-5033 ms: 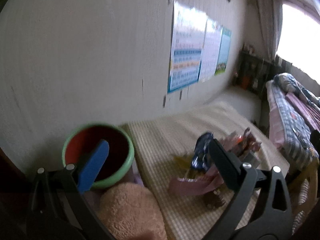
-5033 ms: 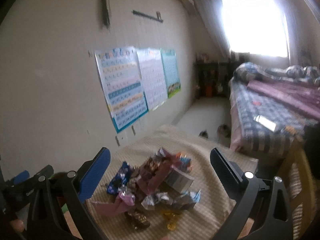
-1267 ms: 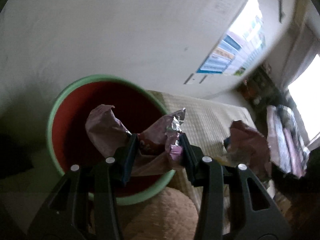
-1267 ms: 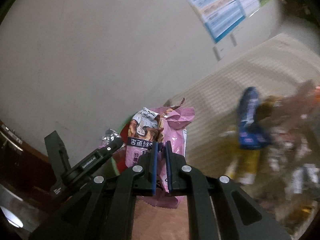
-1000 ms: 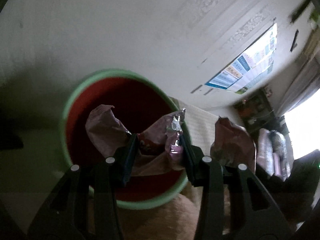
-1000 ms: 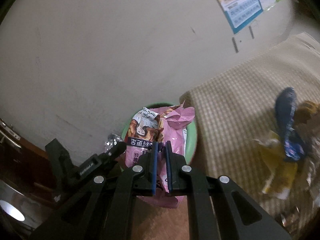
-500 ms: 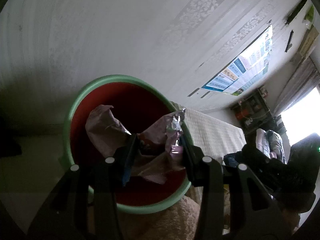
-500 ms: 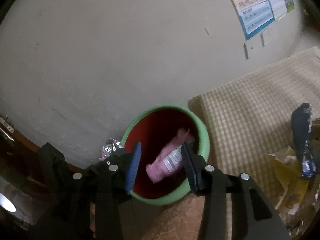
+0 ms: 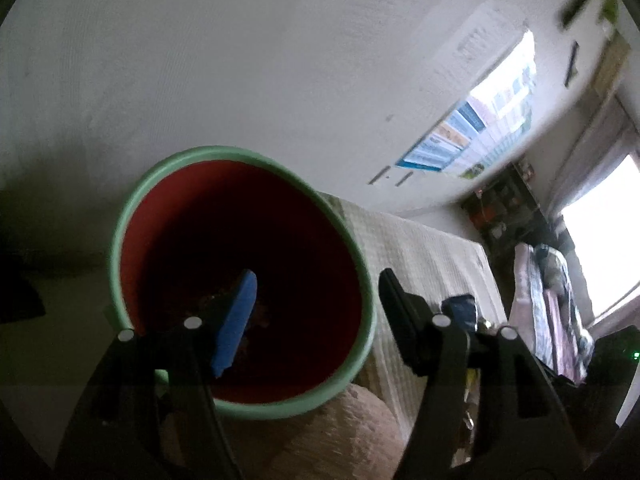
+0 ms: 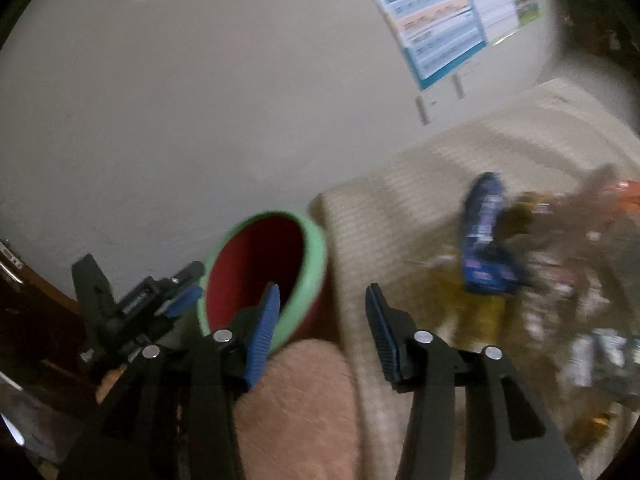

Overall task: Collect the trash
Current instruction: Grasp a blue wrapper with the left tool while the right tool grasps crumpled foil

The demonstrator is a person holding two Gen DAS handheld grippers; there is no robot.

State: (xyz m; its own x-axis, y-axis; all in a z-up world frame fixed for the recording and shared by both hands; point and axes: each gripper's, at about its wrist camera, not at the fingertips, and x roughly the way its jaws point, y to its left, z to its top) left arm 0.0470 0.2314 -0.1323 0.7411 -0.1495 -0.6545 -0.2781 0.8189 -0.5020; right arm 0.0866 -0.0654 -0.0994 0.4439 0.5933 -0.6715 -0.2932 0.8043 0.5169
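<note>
Against the pale papered wall (image 9: 240, 60) stands a round bin with a green rim and red inside (image 9: 132, 208), its mouth tilted toward the viewer in the left wrist view. Its bottom is dark; what lies in it cannot be made out. Beside the bin runs a surface under a cream checked cloth (image 10: 400, 208), reaching away along the wall. Posters with blue and orange bands (image 10: 436, 28) hang above it. Further back: a dark shelf unit (image 9: 504, 204), a bed with plaid and pink covers (image 9: 556, 300), a bright window (image 9: 608, 240).

Trash sits on the cloth, well right of the bin: a blue foil snack wrapper (image 10: 484, 236), long axis running up and slightly right in the right wrist view, upper end pointing toward the wall. Past it lies a blurred heap of mixed wrappers (image 10: 572, 280), yellow, brown, silver; single pieces cannot be told apart.

Left tongs (image 9: 316, 304) hang over the bin's mouth, jaws having just spread, nothing between them. Right tongs (image 10: 320, 320) are likewise released, jaws just widened, empty, over the gap between bin edge and cloth. A peach fuzzy rounded thing (image 10: 296, 400) lies below both.
</note>
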